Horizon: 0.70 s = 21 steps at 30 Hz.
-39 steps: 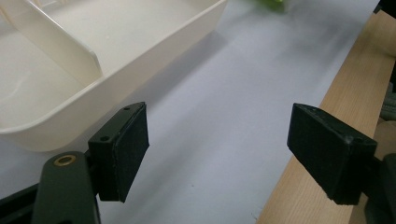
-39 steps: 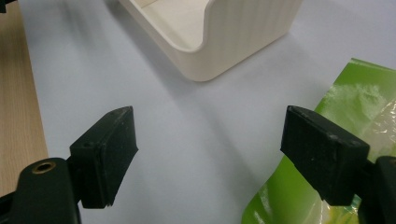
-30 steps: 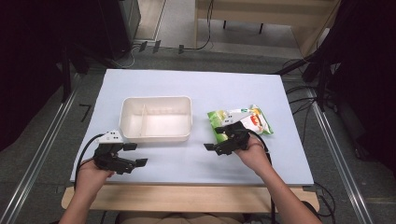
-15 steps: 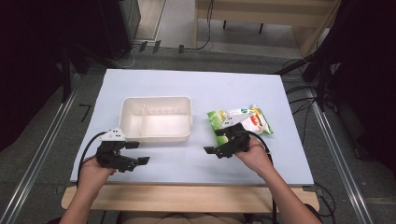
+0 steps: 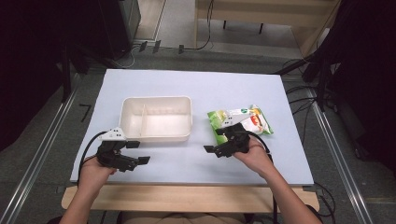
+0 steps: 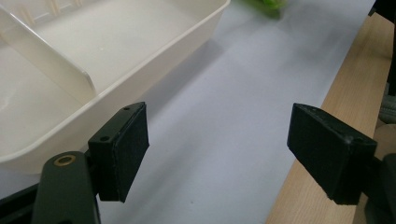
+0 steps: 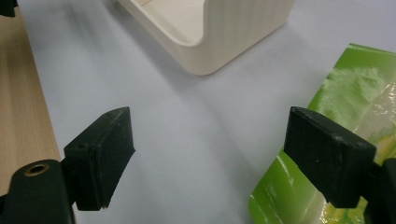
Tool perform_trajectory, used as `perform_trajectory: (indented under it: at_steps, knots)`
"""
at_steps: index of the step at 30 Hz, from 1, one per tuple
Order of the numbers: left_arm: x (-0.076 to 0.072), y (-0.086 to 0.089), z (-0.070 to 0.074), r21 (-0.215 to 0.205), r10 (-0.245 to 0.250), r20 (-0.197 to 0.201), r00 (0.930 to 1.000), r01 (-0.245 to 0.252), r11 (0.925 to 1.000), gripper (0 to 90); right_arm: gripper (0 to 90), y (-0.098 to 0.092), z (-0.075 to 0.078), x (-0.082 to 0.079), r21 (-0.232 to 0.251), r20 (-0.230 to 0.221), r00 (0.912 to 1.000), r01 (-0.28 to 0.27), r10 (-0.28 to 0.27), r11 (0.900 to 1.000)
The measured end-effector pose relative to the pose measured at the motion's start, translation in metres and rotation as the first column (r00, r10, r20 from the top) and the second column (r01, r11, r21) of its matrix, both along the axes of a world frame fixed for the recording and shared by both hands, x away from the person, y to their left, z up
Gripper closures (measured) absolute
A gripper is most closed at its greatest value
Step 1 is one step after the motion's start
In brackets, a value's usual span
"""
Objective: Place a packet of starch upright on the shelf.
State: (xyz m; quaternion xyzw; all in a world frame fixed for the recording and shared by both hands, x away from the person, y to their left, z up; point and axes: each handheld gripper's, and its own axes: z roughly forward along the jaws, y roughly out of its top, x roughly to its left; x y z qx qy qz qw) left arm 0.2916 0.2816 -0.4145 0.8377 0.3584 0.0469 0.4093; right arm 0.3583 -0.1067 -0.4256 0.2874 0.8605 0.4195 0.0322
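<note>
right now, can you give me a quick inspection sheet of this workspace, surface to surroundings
surface: pale blue sheet on a wooden table, bare apart from two things
job's things: cream divided tray, both compartments empty; green snack packet lying flat to its right, apart from it
clutter: nothing seen
grippers: left gripper open, beside the tray's near left corner, holding nothing; right gripper open, at the packet's near edge, holding nothing
cables: one black cable trails from the left gripper; more lie on the floor beyond the table
surroundings: grey floor, metal rails at both sides, dark equipment at the back
</note>
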Motion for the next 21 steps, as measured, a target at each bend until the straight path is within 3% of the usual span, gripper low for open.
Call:
perform_trajectory:
  at_steps: [7, 11, 21]
  knots:
    - [-0.001, 0.002, 0.001, -0.016, 0.008, 0.004, 1.0, -0.007, 0.9998, 21.4, 16.2, -0.01, 0.007, -0.004, -0.01, -0.004, 1.0, -0.006, 0.006, 1.0]
    - [-0.001, 0.002, 0.001, -0.015, 0.008, 0.007, 0.9999, -0.008, 0.9999, 21.4, 20.1, -0.026, 0.015, -0.008, 0.016, 0.01, 0.9991, 0.041, -0.041, 0.999]
    - [-0.001, 0.003, 0.001, -0.021, 0.008, 0.007, 0.9999, -0.007, 0.9998, 21.4, 32.6, -0.064, 0.02, -0.014, 0.014, 0.044, 0.9898, 0.135, -0.136, 0.991]
